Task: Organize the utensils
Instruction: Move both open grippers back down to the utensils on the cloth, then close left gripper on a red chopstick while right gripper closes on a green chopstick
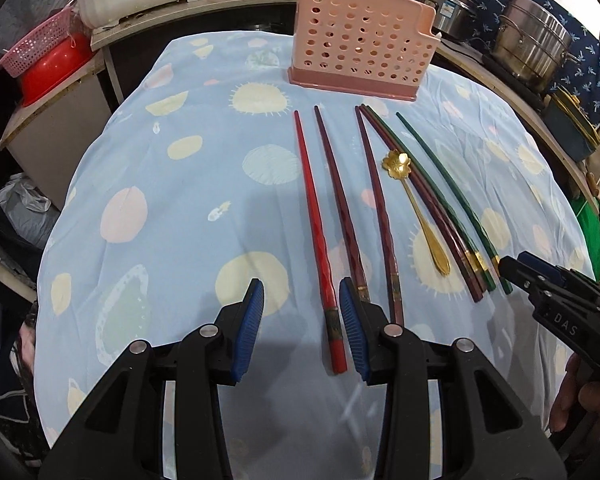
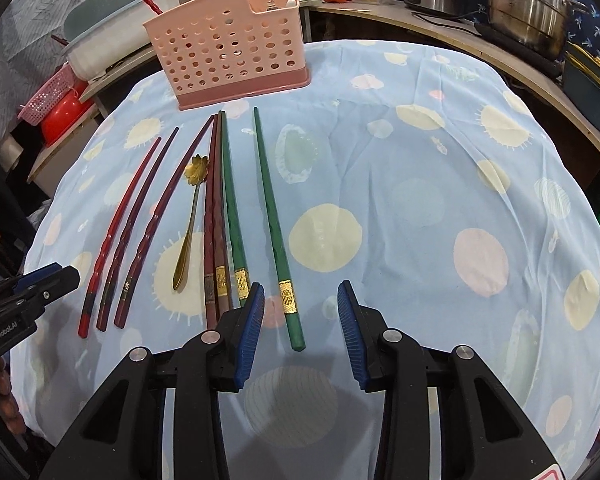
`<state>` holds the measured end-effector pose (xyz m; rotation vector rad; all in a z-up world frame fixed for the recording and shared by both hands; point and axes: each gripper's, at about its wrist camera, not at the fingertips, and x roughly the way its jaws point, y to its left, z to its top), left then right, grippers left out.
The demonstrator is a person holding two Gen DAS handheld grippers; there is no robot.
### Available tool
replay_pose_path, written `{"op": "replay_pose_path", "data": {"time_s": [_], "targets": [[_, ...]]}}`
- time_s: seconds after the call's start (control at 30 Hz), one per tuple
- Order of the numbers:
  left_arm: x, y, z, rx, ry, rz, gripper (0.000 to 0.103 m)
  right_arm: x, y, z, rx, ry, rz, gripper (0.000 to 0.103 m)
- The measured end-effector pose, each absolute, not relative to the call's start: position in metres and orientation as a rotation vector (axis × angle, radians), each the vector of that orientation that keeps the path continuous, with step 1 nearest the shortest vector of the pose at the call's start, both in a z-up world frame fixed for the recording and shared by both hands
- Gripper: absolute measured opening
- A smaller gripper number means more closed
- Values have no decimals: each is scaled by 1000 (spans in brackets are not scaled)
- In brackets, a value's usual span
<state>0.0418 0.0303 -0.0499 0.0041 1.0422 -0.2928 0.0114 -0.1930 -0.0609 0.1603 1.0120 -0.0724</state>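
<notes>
While the left wrist view looks along the table, the left gripper [image 1: 302, 328] hangs with its blue-padded jaws apart and empty, and the thick handle end of the bright red twisted chopstick [image 1: 316, 232] lies between them, just inside the right pad. Its long axis runs straight away from the gripper toward the pink perforated plastic utensil holder [image 1: 364, 40] at the far edge of the pale blue patterned tablecloth [image 1: 172, 184]. Darker red chopsticks, a gold flower-bowled spoon [image 1: 416, 208] and green chopsticks lie in a row further right. In the right wrist view, the right gripper [image 2: 301, 330] is likewise spread wide and holds nothing; the outermost green chopstick with a gold band [image 2: 274, 224] lies between its jaws, handle end nearest, tip pointing toward the holder. Each gripper is therefore nearest its own end of the row, so a straight descent and closure on a handle end appears sufficient.
</notes>
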Motion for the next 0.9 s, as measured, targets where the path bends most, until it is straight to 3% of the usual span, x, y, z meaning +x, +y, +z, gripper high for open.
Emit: {"op": "replay_pose_path", "data": {"time_s": [0.07, 0.63, 0.83, 0.9], "targets": [[40, 30, -52, 8, 1050, -295, 37, 11, -192, -62, 158, 1016, -70, 30], [33, 23, -68, 58, 1066, -308, 34, 10, -189, -71, 147, 1024, -73, 23], [32, 24, -69, 63, 1057, -308, 21, 11, -188, -72, 131, 1018, -75, 20], [32, 23, -69, 68, 1050, -315, 11, 11, -187, -71, 122, 1016, -72, 17]]}}
